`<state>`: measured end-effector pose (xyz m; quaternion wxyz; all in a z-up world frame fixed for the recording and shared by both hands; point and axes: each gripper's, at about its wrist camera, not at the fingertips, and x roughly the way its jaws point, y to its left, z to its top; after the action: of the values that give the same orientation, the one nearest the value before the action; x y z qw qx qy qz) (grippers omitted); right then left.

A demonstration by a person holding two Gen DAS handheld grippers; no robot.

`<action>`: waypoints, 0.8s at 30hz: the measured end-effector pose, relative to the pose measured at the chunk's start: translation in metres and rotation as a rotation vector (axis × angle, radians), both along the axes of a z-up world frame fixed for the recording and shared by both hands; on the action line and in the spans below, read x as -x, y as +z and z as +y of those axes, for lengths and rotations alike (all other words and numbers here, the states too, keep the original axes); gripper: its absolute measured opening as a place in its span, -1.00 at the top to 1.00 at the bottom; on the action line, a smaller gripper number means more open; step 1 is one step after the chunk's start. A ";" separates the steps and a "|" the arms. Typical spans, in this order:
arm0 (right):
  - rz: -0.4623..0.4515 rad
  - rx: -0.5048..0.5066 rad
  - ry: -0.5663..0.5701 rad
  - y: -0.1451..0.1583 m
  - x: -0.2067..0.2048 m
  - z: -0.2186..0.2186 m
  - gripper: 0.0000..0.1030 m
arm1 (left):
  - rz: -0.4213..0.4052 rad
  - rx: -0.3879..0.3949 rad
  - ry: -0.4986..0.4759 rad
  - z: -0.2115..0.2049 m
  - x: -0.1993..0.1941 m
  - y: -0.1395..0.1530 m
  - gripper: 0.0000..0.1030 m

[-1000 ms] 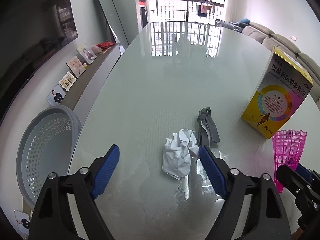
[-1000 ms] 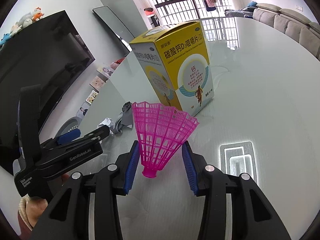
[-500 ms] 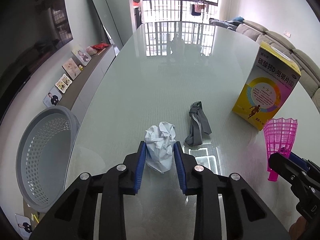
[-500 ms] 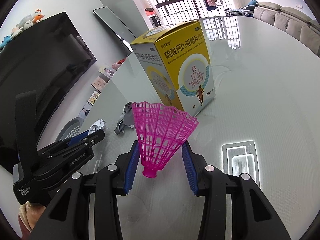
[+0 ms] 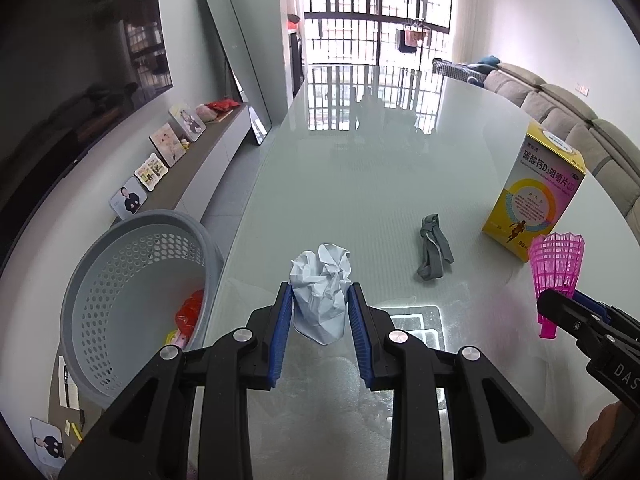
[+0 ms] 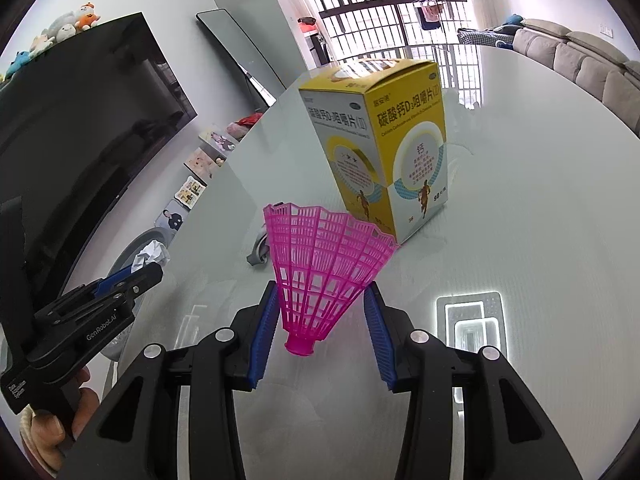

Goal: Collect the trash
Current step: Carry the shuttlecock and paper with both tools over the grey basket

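One crumpled paper ball (image 5: 321,292) clamped in the left gripper (image 5: 319,322), lifted near the table (image 5: 360,184) edge beside one grey basket (image 5: 132,292). One pink shuttlecock (image 6: 320,268) pinched by the right gripper (image 6: 320,332). On the glass: one yellow box (image 6: 384,152), one grey strap (image 5: 432,252).

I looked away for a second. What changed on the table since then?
The left gripper closed on the paper wad and lifted it toward the basket. The right gripper still holds the pink shuttlecock; box and grey strap stayed put.
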<state>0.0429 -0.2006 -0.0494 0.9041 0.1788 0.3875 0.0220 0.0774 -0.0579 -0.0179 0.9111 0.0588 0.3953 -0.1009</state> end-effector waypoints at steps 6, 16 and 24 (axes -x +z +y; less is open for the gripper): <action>-0.023 0.004 0.034 0.010 0.000 0.023 0.19 | 0.006 0.015 0.006 0.026 0.000 -0.002 0.44; -0.054 0.046 0.144 0.028 -0.022 0.080 0.19 | -0.008 0.023 0.068 0.075 0.000 -0.006 0.44; -0.050 0.086 0.248 0.035 -0.050 0.136 0.19 | -0.026 0.034 0.128 0.120 -0.004 -0.008 0.44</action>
<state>0.0926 -0.0646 -0.0143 0.9106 0.0900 0.3846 0.1217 0.0819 0.0625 -0.0262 0.9215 0.0193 0.3848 -0.0482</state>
